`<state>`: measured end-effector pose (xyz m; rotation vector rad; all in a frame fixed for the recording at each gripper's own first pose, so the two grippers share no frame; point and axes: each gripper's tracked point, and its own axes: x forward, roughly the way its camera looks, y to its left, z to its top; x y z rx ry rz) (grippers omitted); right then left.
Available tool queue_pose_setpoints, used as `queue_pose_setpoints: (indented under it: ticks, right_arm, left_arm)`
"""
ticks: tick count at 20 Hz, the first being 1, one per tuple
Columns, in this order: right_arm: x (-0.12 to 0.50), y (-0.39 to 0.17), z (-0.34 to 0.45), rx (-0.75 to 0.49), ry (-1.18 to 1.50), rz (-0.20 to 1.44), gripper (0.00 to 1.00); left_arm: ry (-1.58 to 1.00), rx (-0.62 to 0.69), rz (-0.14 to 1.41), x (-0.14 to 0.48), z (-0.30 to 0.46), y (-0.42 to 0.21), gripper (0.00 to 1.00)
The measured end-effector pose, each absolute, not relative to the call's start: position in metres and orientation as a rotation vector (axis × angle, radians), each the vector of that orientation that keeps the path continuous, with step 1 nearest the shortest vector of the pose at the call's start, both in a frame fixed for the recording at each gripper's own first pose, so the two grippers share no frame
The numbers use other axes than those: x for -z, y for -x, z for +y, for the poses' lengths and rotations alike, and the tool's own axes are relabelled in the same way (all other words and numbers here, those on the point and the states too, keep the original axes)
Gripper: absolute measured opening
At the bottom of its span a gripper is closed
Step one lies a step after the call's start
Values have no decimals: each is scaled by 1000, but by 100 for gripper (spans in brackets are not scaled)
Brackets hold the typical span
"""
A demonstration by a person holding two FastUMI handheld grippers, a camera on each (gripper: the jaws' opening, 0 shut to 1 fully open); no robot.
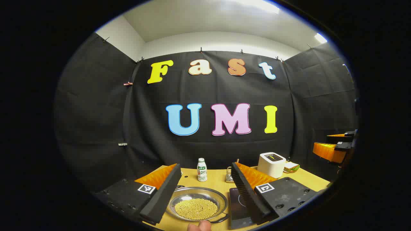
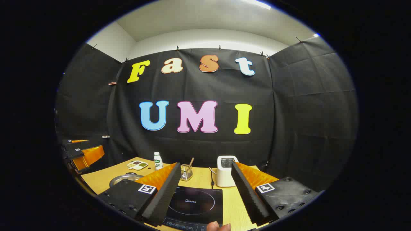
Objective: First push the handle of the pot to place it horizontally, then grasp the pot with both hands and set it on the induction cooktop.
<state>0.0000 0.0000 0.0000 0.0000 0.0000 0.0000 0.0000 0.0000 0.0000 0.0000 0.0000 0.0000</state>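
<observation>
1. In the left gripper view, my left gripper (image 1: 205, 189) has its fingers spread wide apart, holding nothing and raised above the desk.
2. Between those fingers, at 6 o'clock, I see the shallow round stainless-steel pot (image 1: 196, 202) resting on the light wooden desk (image 1: 216, 179); it holds a heap of small yellow beans (image 1: 196, 209).
3. The pot's dark loop handle (image 1: 220, 219) shows at its 5 o'clock rim, and a fingertip of the person's hand (image 1: 199, 226) peeks in just below the pot.
4. Just beside the pot, at its 3 o'clock, lies the flat black glass induction cooktop (image 1: 239, 205), partly hidden behind my right-side finger.
5. Farther out at 12 o'clock from the pot stands a small white plastic bottle (image 1: 201, 170), with a white boxy toaster (image 1: 271, 164) at about 2 o'clock and a sandwich (image 1: 291, 166) just beside it.
6. At 3 o'clock in that view the other gripper hangs in the air.
7. In the right gripper view, my right gripper (image 2: 205, 192) is likewise wide open and grips nothing.
8. The cooktop sits between its fingers at 6 o'clock; the pot's rim shows at 9 o'clock, well apart from them.
9. A small wire-mesh holder (image 2: 186, 173) with a wooden stick stands beyond the cooktop, and a divided white dish (image 2: 137, 165) lies near the bottle.
</observation>
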Motion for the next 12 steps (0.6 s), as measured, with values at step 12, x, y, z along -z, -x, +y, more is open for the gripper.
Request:
queue_pose_setpoints:
  ticks: [12]
  right_arm:
    - [0,-2,-4,14,21,-19,97]
  left_arm:
    - [7,9,-5,2,-4,-2,97]
